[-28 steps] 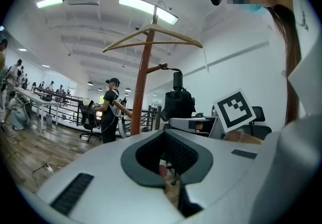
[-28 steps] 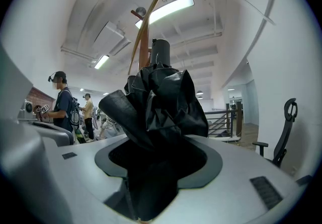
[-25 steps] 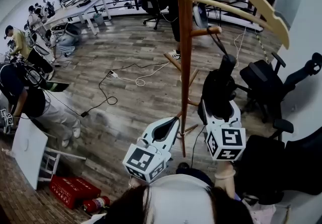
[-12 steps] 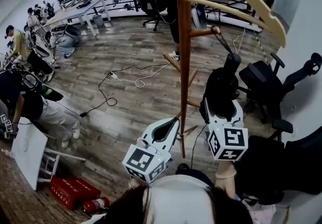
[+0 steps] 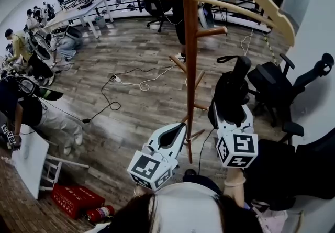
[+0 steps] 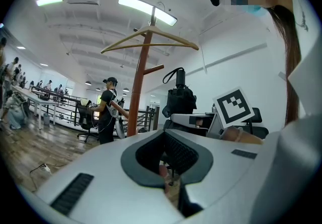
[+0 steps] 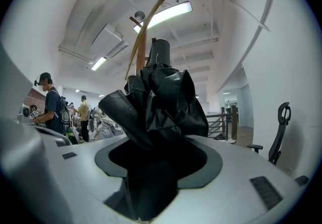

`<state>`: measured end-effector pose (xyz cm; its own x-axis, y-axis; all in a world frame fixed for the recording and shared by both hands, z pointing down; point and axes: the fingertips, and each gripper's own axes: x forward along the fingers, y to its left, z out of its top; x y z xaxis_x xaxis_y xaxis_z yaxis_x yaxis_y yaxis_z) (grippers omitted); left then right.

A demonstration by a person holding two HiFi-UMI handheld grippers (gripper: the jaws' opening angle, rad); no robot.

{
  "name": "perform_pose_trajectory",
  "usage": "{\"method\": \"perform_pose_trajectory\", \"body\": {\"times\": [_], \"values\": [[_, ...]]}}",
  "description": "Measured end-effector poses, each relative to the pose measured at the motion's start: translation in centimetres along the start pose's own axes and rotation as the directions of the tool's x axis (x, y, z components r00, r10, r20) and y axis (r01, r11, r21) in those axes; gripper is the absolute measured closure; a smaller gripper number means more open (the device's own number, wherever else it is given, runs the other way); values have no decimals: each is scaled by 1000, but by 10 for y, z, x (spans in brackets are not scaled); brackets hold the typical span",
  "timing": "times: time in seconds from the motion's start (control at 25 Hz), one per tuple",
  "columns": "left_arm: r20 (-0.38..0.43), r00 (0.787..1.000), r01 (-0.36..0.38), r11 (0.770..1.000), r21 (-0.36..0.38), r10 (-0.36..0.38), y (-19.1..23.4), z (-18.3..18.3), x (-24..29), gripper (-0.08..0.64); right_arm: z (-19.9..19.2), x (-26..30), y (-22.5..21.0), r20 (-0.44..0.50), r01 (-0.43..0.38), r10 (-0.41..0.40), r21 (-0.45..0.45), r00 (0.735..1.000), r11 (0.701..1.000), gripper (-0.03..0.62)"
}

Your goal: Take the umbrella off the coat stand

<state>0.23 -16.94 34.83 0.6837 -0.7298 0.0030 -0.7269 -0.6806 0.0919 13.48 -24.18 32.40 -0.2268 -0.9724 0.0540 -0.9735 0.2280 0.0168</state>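
Right claw (image 7: 156, 167): jaws wide apart and clamped on the folded black umbrella (image 7: 161, 102), whose cloth fills the gap between them.
Left claw (image 6: 168, 160): jaws apart with nothing between them; only floor shows through the gap.
Umbrella place: in the right claw, right of the stand (image 5: 190, 59), handle end pointing away from the person, clear of the pole.
Strap (image 5: 226, 59): hangs as a free loop by the handle, below the peg (image 5: 212, 32) and apart from it.
Change: half a second ago the strap ran up to the peg's tip; now it is off the peg and the umbrella hangs free of the stand.
Left claw change: none, same spot near the stand's foot.
Edges: the pole is just left of the umbrella, a black chair (image 5: 272, 88) near on its right, and the curved hanger bar (image 5: 251, 4) above.
Open room: bare wood floor (image 5: 136, 69) left of and beyond the stand, crossed by a cable (image 5: 112, 93).
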Motion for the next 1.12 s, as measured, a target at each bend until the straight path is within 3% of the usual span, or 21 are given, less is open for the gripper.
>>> {"method": "perform_pose_trajectory", "body": {"times": [1.12], "values": [[0, 1000, 20, 1000, -16, -20, -31, -2, -54, 551, -10, -61, 28, -26, 30, -30, -6, 999, 1000, 331]]}}
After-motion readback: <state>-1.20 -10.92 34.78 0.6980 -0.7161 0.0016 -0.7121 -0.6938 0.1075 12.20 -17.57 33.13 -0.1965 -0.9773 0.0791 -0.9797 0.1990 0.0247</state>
